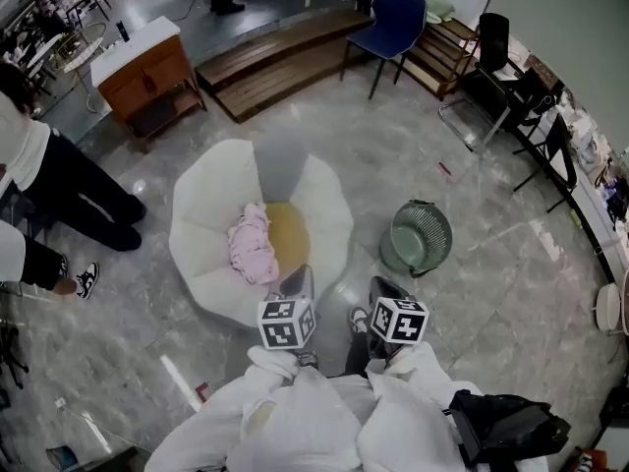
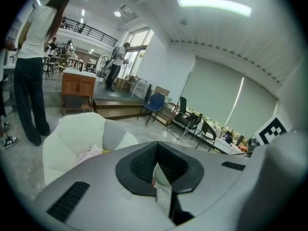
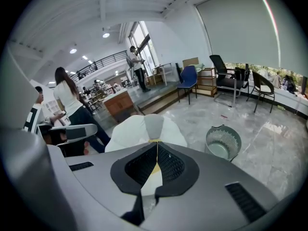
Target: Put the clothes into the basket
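Note:
A pink garment (image 1: 251, 244) lies crumpled on the seat of a white petal-shaped armchair (image 1: 206, 214) with a yellow cushion; in the left gripper view the garment (image 2: 90, 154) shows just past the gripper's body. A green mesh basket (image 1: 421, 236) stands upright on the floor to the right of the armchair, and the right gripper view shows the basket (image 3: 223, 142) empty. My left gripper (image 1: 300, 277) hovers at the armchair's near edge, close to the garment, jaws shut and empty (image 2: 156, 163). My right gripper (image 1: 383, 287) hangs over the floor between armchair and basket, shut with nothing in it (image 3: 156, 146).
Two people stand at the left (image 1: 59, 185). A wooden cabinet (image 1: 147, 67), a low wooden platform (image 1: 285, 57) and a blue chair (image 1: 395, 23) are farther back. Black chairs (image 1: 511, 96) line the right wall. A black bag (image 1: 506, 426) lies near my right side.

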The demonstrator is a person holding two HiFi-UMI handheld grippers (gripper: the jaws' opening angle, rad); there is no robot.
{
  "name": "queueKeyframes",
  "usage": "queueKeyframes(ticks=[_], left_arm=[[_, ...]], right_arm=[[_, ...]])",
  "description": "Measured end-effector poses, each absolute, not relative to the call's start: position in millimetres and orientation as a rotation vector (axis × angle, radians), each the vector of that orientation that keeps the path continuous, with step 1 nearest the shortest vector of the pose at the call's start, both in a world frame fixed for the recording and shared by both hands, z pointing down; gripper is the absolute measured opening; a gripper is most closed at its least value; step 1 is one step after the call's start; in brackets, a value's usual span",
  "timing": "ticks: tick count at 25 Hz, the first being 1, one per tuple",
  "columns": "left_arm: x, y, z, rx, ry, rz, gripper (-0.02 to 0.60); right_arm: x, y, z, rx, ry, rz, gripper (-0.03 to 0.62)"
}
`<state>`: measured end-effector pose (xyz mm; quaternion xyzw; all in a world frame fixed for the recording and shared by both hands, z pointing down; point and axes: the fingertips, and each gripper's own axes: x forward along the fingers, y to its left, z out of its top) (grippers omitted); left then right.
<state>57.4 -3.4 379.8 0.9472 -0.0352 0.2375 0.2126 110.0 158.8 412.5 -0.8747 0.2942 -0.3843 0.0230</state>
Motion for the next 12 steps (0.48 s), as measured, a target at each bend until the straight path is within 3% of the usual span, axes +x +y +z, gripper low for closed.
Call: queueKeyframes(ticks=[12], left_arm=[[70,-39,383,2.451,-0.662,0.612,0.003]], right_arm=[[198,93,416,-2.546,1.492,-1.3,0.025]])
